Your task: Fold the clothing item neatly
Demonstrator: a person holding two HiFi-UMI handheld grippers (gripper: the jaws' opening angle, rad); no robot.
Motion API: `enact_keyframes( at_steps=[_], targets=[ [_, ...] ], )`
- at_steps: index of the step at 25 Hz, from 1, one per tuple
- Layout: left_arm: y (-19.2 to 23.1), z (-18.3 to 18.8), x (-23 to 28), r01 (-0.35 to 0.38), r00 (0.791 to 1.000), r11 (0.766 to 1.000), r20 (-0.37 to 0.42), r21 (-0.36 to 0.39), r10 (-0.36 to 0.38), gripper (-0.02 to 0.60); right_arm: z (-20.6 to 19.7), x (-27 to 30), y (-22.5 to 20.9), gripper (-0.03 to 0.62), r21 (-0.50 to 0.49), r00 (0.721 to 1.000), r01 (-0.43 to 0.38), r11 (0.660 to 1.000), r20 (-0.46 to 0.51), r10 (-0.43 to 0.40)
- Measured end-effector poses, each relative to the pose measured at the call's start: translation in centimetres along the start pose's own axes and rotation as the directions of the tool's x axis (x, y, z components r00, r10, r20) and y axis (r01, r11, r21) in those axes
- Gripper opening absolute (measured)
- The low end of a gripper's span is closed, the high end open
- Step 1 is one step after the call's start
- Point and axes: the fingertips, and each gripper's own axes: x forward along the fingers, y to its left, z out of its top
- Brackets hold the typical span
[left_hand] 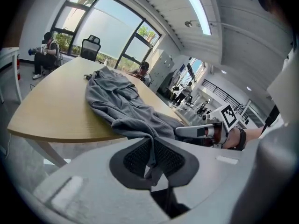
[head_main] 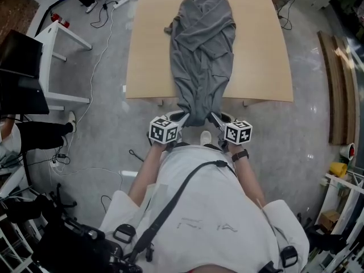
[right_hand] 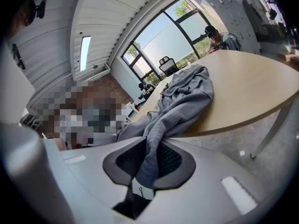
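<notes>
**Item:** grey garment (head_main: pixel 202 44), count one. It lies lengthwise down the middle of the tabletop (head_main: pixel 151 56), bunched and creased, running from the 12 o'clock edge to the 6 o'clock edge. Its narrowed near end is drawn off the 6 o'clock edge toward the person. Which end of the garment this is cannot be told.

**Tools:** count two, each carrying one marker cube.
- The left tool (head_main: pixel 182 118) sits at 7 o'clock of the garment's near end. It is clenched on a thin pinch of the grey cloth, which passes between its pads in the left gripper view (left_hand: pixel 152 155).
- The right tool (head_main: pixel 215 118) sits at 5 o'clock of the same end, close beside the other. It is likewise clamped on a thicker roll of the cloth (right_hand: pixel 149 160).

**Tabletop:** count one, pale wood, carrying nothing but the garment.

**Step in hand:** judged early. Both corners of the near end are gripped, no fold is made, and the cloth is not laid flat.

**Next move, as judged:**
- Draw the two tools apart toward 9 and 3 o'clock to widen the gathered end.
- Keep both pinches firm and even, so that neither thin edge slips free.
- Smooth the body flat on the tabletop before any fold toward 12 o'clock.
</notes>
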Motion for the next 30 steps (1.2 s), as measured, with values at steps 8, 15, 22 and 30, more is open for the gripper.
enact_keyframes(
  at_steps=[8,15,22,30],
  targets=[
    [-4.2,3.3,-2.4,0.020,0.987,0.999,0.161,0.032,-0.024,0.023,1.0,-3.2,2.2,0.052,-0.038,0.997,-0.048,0.998,0.052,0.050],
    [-6.6,5.1,-3.6,0.075,0.960,0.997,0.272,-0.028,-0.064,0.023,1.9,-6.3,3.0,0.052,-0.043,0.990,-0.078,0.996,0.116,0.083],
    [-7.6,6.4,-3.1,0.022,0.955,1.000,0.295,-0.002,-0.021,0.025,4.2,-7.2,2.6,0.052,-0.068,0.981,-0.127,0.990,0.138,0.135],
    [-7.1,6.1,-2.8,-0.083,0.952,0.996,0.292,-0.041,0.091,0.025,4.6,-6.2,1.4,0.054,-0.067,0.983,-0.143,0.987,0.106,0.149]
  ],
)
